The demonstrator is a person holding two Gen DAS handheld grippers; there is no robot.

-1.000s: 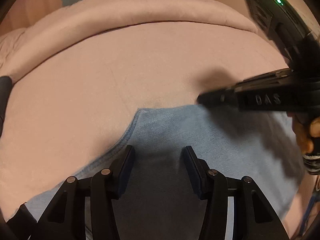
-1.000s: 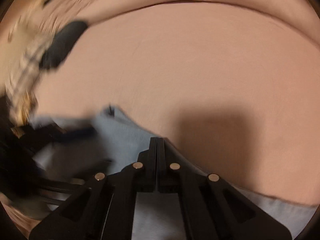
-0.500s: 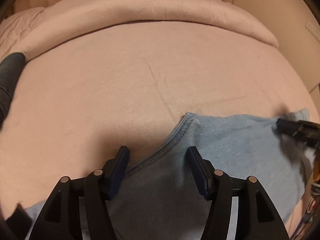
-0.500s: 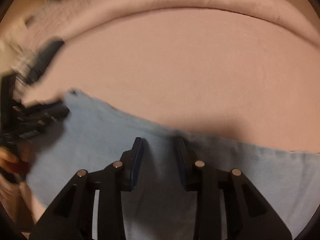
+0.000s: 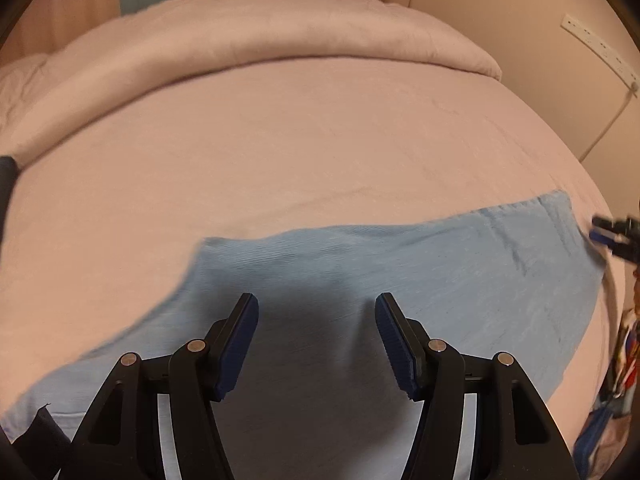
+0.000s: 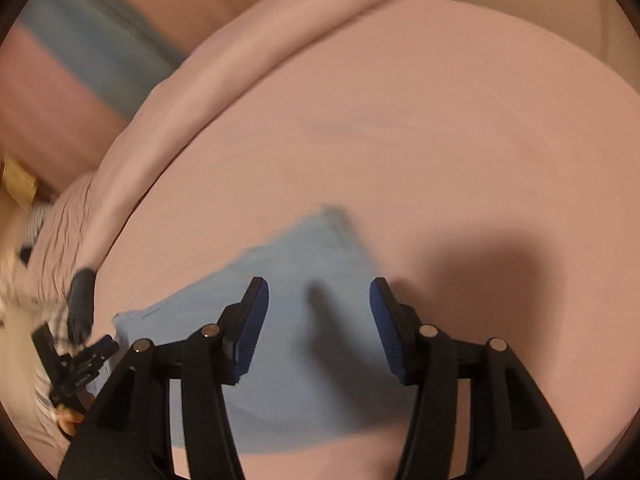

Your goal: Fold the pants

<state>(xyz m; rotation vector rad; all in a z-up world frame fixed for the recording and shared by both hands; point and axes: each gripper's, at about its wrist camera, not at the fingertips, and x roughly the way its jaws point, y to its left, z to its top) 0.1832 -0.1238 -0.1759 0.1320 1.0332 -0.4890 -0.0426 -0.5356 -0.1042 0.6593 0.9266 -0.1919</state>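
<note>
**A:** Where do our claws stand here?

**B:** Our left gripper (image 5: 316, 312) has its jaws spread wide and holds nothing; the blue pads (image 5: 240, 344) hover over the shaded middle of the light-blue pants (image 5: 400, 280). Whether the tips touch the cloth we cannot tell. Our right gripper (image 6: 318, 300) is likewise spread and empty, poised over the pants (image 6: 304, 320) near one corner (image 6: 336, 216). In the left view it shows only as a dark tip (image 5: 612, 236) just beside the far right edge of the cloth.

**A:** And the garment itself?

**B:** It lies flat on the pink bedsheet (image 5: 280, 140) as a long band, already doubled by our reading, with one corner at the left (image 5: 208, 242) and one at the far right (image 5: 560, 196). A rolled pink duvet (image 5: 280, 28) lies well apart behind it.

**A:** What is the step in hand, then?

**B:** We judge it to be the next fold, end over end. To do it well, we seat each claw on a corner of one short edge, not mid-panel, and pinch every layer at once.

**A:** What could go wrong?

**B:** Denim-like cloth is stiff but its layers slip; a shallow bite may lift only the top ply. We also keep the pads off the sheet, so it does not rise with the pants, and carry both corners level so the edges meet square.
</note>
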